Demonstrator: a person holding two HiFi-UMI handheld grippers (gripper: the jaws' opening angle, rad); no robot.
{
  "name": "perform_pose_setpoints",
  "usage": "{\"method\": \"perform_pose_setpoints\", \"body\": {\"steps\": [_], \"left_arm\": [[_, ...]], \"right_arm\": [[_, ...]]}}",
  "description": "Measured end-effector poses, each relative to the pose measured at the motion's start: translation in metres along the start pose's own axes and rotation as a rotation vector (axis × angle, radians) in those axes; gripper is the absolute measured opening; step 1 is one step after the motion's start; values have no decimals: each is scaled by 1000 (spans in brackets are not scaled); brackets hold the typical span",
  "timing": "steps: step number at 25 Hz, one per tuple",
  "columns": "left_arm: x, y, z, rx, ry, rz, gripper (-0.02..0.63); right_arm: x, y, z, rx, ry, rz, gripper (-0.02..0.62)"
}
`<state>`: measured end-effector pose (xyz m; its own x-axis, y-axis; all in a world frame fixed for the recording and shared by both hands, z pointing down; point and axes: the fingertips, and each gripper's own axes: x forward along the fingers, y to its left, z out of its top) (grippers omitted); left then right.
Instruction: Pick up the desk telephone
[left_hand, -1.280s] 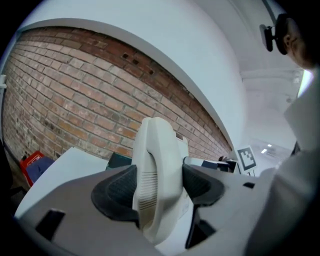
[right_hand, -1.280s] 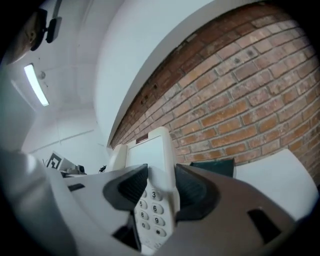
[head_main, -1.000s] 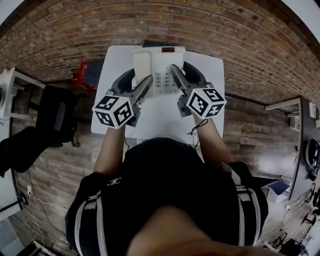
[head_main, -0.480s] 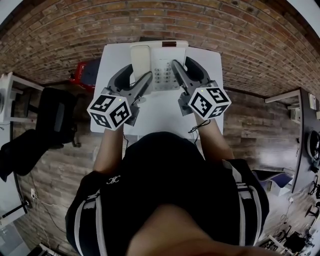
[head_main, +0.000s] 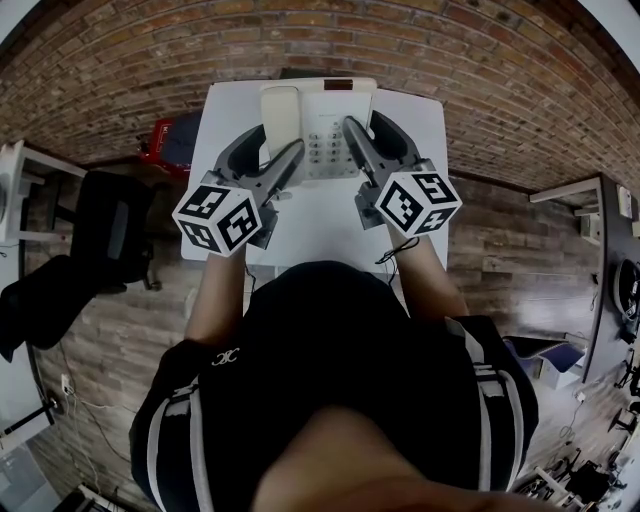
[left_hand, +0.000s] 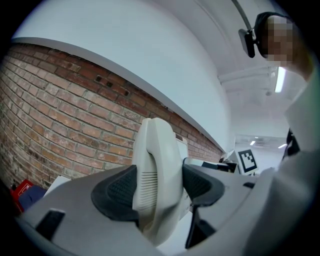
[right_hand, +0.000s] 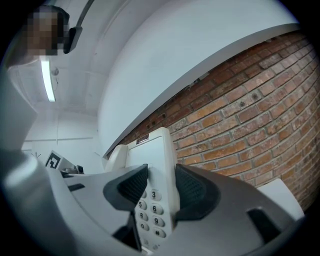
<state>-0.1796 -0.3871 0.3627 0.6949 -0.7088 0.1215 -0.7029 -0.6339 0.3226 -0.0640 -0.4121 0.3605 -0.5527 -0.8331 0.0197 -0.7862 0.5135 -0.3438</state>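
Left hand-held gripper (left_hand: 160, 187) and right hand-held gripper (right_hand: 161, 187) clamp the desk telephone (head_main: 322, 120) by its sides. It is possibly not yet off the tabletop (head_main: 320, 225). The next move is an even lift.

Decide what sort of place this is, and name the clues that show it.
Probably an office or workroom: a desk telephone at a white table by a brick wall, with a black chair on the wooden floor nearby.
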Motion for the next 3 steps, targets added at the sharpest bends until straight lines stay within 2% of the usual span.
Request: {"method": "perform_pose_setpoints", "body": {"steps": [3], "left_arm": [[-1,4,-1,-5,8,-1,287]], "right_arm": [[3,1,-3,3,6,-5,160]]}}
